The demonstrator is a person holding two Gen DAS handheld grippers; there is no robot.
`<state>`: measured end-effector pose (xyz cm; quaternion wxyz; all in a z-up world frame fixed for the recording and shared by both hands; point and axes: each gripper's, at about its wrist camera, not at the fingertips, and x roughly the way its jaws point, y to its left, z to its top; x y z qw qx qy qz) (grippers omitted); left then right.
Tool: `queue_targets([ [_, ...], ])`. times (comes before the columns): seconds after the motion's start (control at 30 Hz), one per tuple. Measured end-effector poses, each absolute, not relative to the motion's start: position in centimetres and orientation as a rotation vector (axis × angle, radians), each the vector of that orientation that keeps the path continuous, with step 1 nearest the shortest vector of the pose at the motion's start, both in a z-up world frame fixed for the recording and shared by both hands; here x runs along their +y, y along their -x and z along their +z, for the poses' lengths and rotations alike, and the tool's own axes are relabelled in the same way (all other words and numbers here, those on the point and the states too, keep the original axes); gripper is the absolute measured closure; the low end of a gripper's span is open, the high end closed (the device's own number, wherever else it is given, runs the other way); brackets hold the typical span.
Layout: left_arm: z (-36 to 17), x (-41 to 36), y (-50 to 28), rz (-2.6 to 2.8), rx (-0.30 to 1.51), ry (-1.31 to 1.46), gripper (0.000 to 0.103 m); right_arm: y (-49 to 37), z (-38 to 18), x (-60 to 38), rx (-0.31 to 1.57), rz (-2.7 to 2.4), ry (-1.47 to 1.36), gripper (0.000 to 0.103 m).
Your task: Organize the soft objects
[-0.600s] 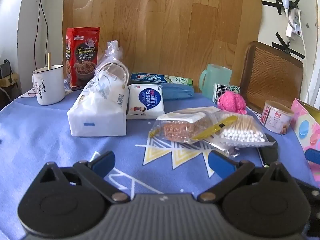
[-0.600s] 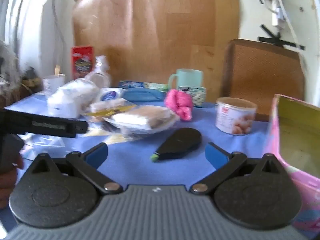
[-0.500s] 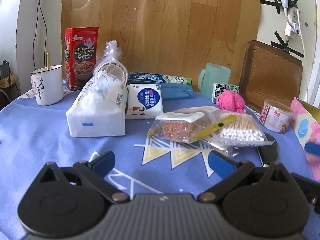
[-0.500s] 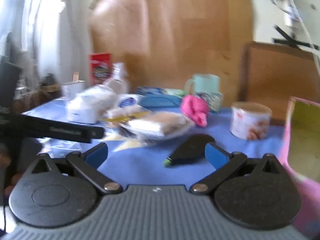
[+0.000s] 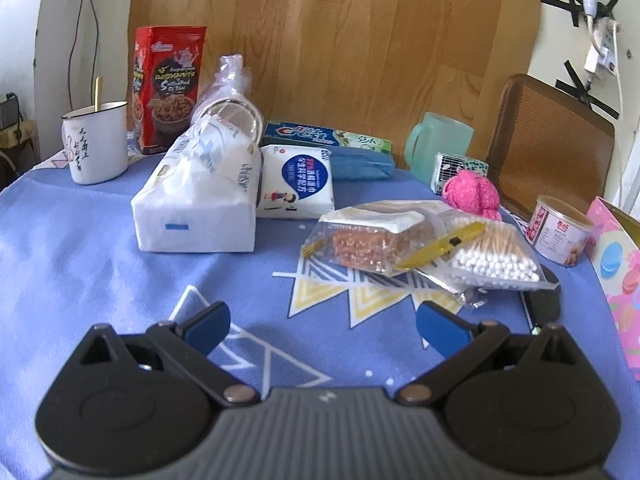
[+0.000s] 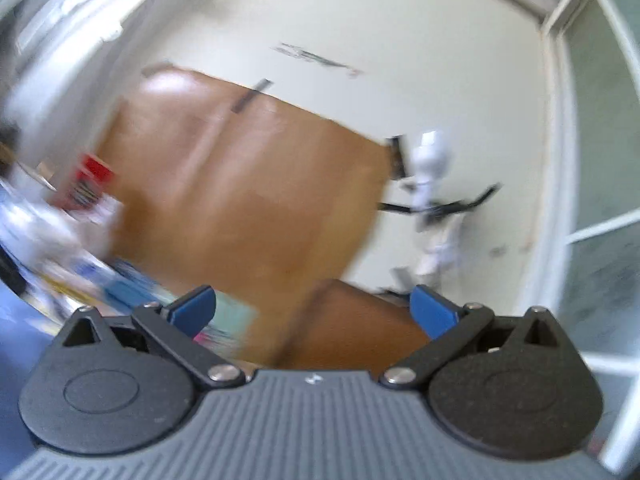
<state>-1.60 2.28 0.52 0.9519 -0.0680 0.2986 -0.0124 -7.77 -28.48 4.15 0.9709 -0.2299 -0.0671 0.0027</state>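
Surface [image 5: 80, 248]: covered by a blue cloth with white and yellow triangle print, carrying everything below.
Wood panel [image 5: 340, 40]: stands upright behind the surface; in the right wrist view it shows only as a blurred brown shape [image 6: 248, 184].
Chair back [image 5: 548, 140]: brown woven, behind the surface's far right edge.
Left tongs [image 5: 322, 326]: spread wide and holding nothing, low over the bare cloth at the near edge.
Right tongs [image 6: 312, 308]: spread wide and holding nothing, tilted up toward the wall; that view is heavily blurred.
Tissue pack [image 5: 200, 196]: large, white, soft, lying left of centre, its right side touching the small blue-and-white tissue pack [image 5: 298, 182].
Red snack box [image 5: 168, 88]: upright at the back left, beside the white mug [image 5: 98, 140] with a stick in it.
Pink box [image 5: 618, 272]: at the right edge, open top.
Snack bag [image 5: 368, 240]: clear bag of brown pieces at centre, touching the cotton swab bag [image 5: 492, 256] on its right.
Toothpaste box [image 5: 326, 136]: lying flat at the back, near the green mug [image 5: 438, 144].
Pink fuzzy ball [image 5: 472, 194]: soft, behind the cotton swab bag, well ahead of the left tongs.
Tin can [image 5: 558, 230]: between the pink fuzzy ball and the pink box.
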Motion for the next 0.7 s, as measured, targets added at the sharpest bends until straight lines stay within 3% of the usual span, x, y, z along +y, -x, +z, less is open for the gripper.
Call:
queue_targets([
  [0.13,0.5,2.3,1.7,-0.01,0.607,0.139,0.0,5.7,3.2,-30.8,0.03,0.032,0.476,0.0],
  [0.7,0.7,1.2,1.5,0.003,0.606,0.079,0.0,0.2,5.3,-32.8,0.08,0.122,0.279,0.0],
])
